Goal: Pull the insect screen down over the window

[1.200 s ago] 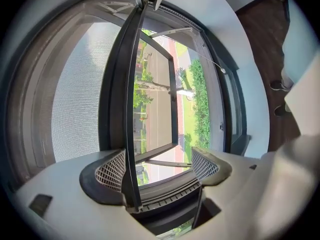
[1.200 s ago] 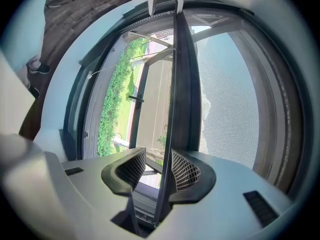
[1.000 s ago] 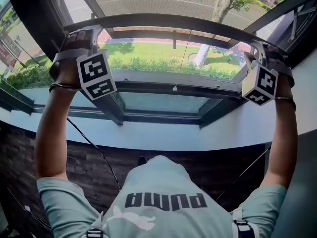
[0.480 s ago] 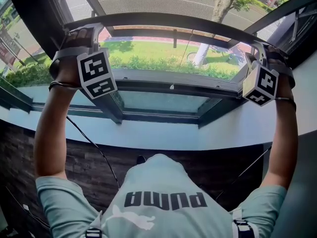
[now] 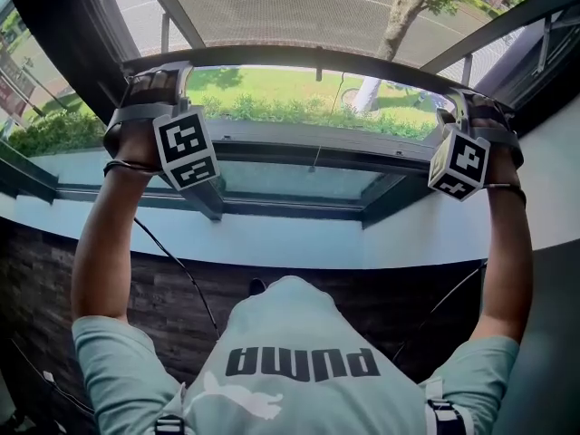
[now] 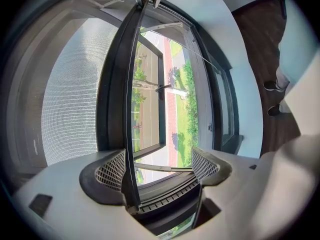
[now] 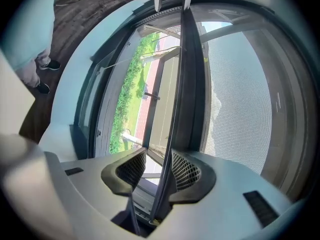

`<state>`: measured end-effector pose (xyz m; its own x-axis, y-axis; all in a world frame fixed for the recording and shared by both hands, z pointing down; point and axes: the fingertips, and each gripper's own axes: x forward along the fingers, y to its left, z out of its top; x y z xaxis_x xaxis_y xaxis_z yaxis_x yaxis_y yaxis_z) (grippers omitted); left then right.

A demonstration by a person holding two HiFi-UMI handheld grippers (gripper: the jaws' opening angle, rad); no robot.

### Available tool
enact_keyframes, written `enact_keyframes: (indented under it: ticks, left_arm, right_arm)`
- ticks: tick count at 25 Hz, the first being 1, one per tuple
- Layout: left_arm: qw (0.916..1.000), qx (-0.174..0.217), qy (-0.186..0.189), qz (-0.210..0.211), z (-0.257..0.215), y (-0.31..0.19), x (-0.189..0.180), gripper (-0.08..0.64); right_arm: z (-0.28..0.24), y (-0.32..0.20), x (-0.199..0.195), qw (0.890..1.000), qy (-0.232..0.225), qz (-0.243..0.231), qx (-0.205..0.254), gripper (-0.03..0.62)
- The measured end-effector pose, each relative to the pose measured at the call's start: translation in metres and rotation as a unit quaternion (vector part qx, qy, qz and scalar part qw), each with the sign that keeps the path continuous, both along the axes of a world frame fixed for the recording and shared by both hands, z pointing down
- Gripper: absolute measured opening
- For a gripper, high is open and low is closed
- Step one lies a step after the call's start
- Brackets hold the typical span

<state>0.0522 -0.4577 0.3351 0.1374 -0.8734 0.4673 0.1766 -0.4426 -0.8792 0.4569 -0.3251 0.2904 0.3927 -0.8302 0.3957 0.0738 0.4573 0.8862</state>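
The insect screen's dark bottom bar (image 5: 317,59) runs across the window, with grey mesh (image 5: 290,7) stretched above it. My left gripper (image 5: 168,69) sits on the bar's left end and my right gripper (image 5: 464,107) on its right end. In the left gripper view the bar (image 6: 120,84) passes between the jaws of the left gripper (image 6: 159,166); it lies against the left pad (image 6: 114,171), and the other pad stands well apart. In the right gripper view the right gripper (image 7: 158,168) is closed narrowly on the bar's thin lip (image 7: 172,114).
Below the bar are the dark window frame (image 5: 299,157) and the white sill (image 5: 272,243). A thin pull cord (image 5: 314,161) dangles from the bar. Past the glass lie grass and a tree trunk (image 5: 385,53). A dark brick wall (image 5: 172,288) is under the sill.
The bar has come down a little in the head view, and both grippers have moved down with it. More mesh shows above the bar.
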Motion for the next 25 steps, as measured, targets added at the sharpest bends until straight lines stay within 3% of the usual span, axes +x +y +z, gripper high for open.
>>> enact_keyframes:
  ticks: [5, 10, 17, 25]
  left_arm:
    - [1.0000, -0.007, -0.001, -0.003, 0.013, -0.001, 0.002, 0.402]
    - [0.9993, -0.037, -0.006, -0.002, 0.056, 0.003, 0.001, 0.402]
    - [0.9998, -0.016, 0.009, -0.009, 0.090, -0.004, 0.003, 0.402]
    - [0.9993, -0.032, 0.002, -0.017, 0.143, 0.004, 0.004, 0.402]
  right_arm:
    - [0.013, 0.000, 0.001, 1.000, -0.003, 0.004, 0.007, 0.163]
    - [0.057, 0.003, 0.001, 1.000, 0.001, 0.004, -0.019, 0.163]
    - [0.091, -0.003, 0.002, 1.000, -0.001, 0.010, -0.005, 0.163]
    - [0.144, 0.001, 0.003, 1.000, 0.001, 0.012, -0.029, 0.163]
